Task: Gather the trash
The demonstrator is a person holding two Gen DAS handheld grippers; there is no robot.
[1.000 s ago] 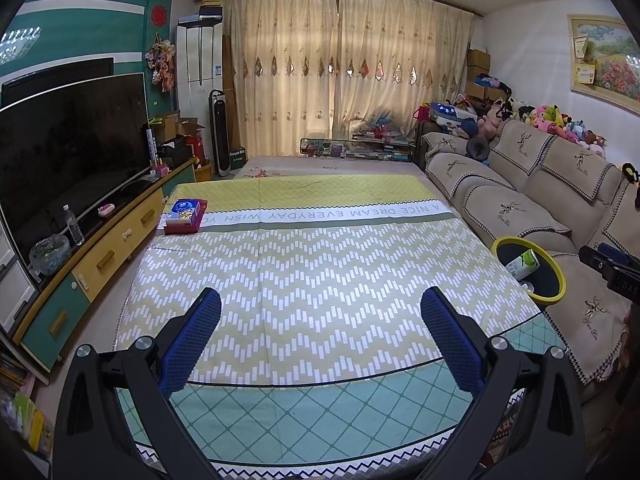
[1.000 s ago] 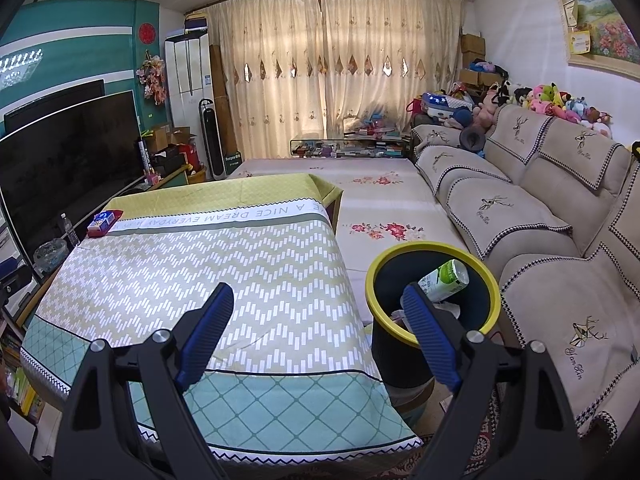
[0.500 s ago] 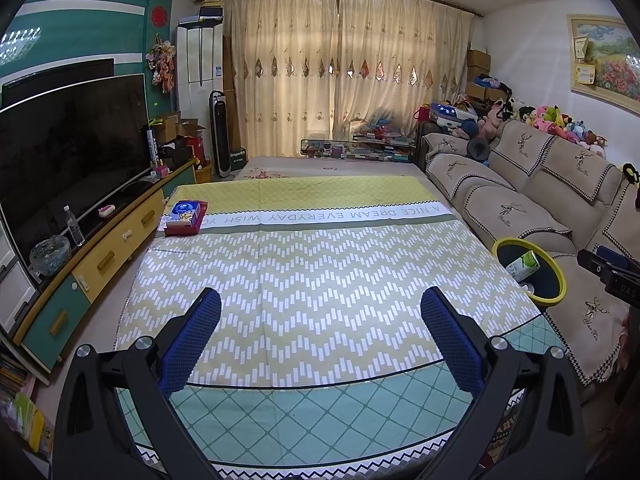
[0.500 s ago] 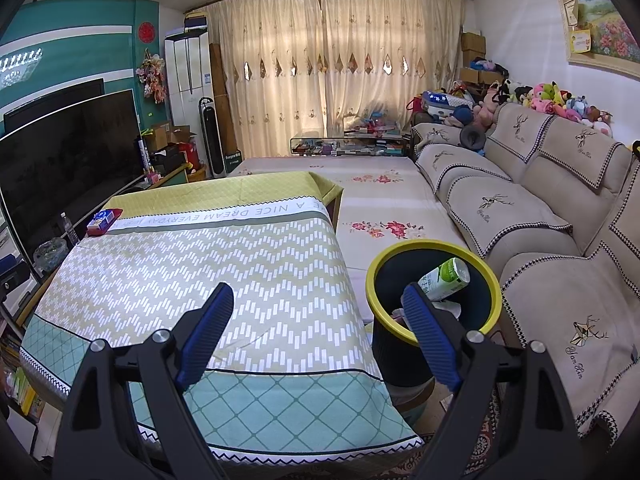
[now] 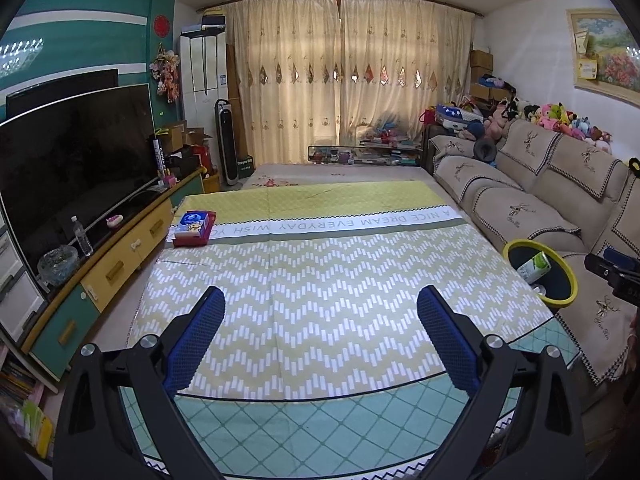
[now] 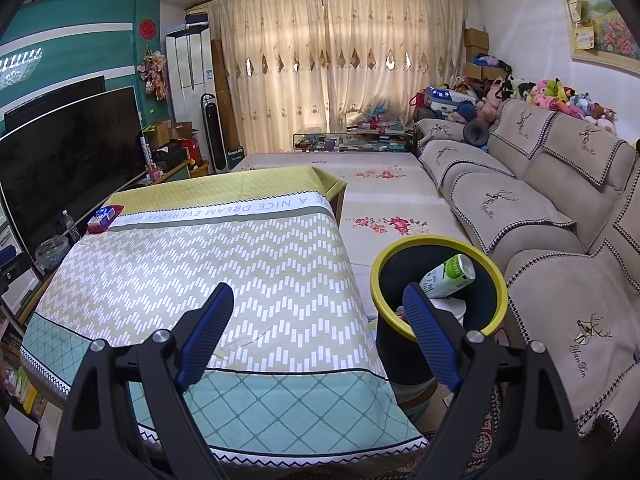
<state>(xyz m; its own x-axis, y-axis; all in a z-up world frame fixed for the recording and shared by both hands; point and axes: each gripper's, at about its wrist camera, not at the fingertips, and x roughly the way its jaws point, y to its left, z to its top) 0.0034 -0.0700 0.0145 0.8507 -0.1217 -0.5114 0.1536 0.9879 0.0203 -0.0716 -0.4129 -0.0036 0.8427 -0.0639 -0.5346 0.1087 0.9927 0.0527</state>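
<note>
A low surface point(image 5: 320, 264) draped in a yellow-and-white zigzag cloth with a teal diamond border fills the middle. A red tissue box point(image 5: 194, 227) sits at its far left corner. Left, a big black television point(image 5: 76, 160) stands on a yellow-and-teal cabinet point(image 5: 120, 256). Right, a beige sofa point(image 6: 540, 208) carries a row of plush toys point(image 6: 560, 98); cream curtains point(image 5: 348, 76) hang behind.

My left tongs point(image 5: 320, 312) are matte black plastic frames, each arm a wide triangular strut ending in a long blue pad with a fine ribbed texture. Round silver screw heads sit at the joints, two to a side. My right tongs point(image 6: 318, 310) are built the same: black arms, blue ribbed fingers point(image 6: 428, 342), silver screws. No markings or cables show.
</note>
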